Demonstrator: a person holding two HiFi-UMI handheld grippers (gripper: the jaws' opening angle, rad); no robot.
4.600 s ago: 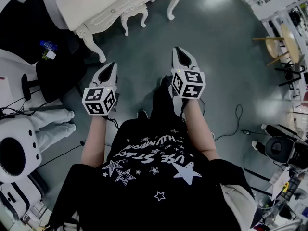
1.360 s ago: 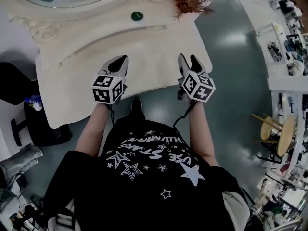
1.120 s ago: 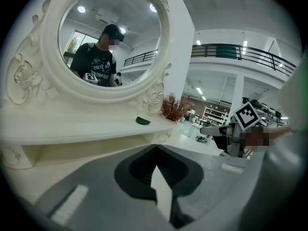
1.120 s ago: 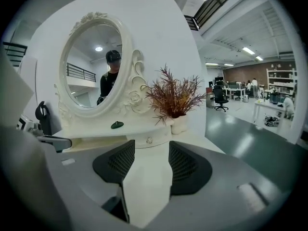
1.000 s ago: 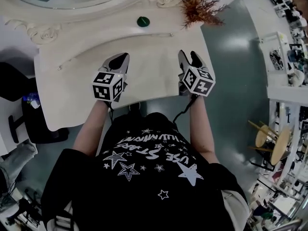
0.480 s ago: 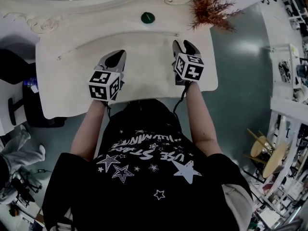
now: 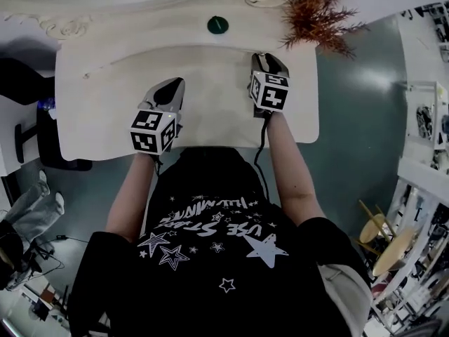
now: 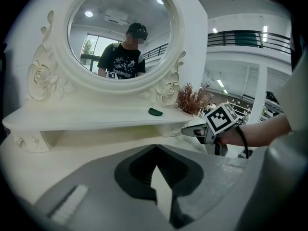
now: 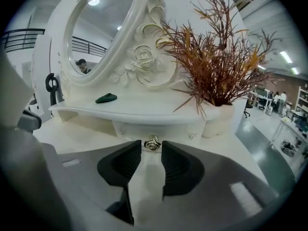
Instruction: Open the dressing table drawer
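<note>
The white dressing table (image 7: 105,118) fills the top of the head view, with its round mirror (image 8: 120,32) on a raised shelf. Under that shelf sits a small drawer (image 9: 166,130) with a metal rose-shaped knob (image 9: 153,143). My right gripper (image 9: 151,146) is open, and its tips reach the knob, which sits level with the gap between them. From above, the right gripper (image 7: 265,58) is over the table's right side. My left gripper (image 7: 170,88) hovers over the tabletop's middle, shut and empty (image 8: 155,148).
A green object (image 7: 217,25) lies on the shelf. A dried reddish plant (image 9: 216,66) in a white pot stands at the shelf's right end, close to the right gripper. A black chair (image 7: 28,76) is left of the table. Grey floor (image 7: 358,118) lies to the right.
The person has walked up to the table. Over the last second the right gripper moved forward across the tabletop to the small drawer under the shelf; the left gripper stayed over the middle.
</note>
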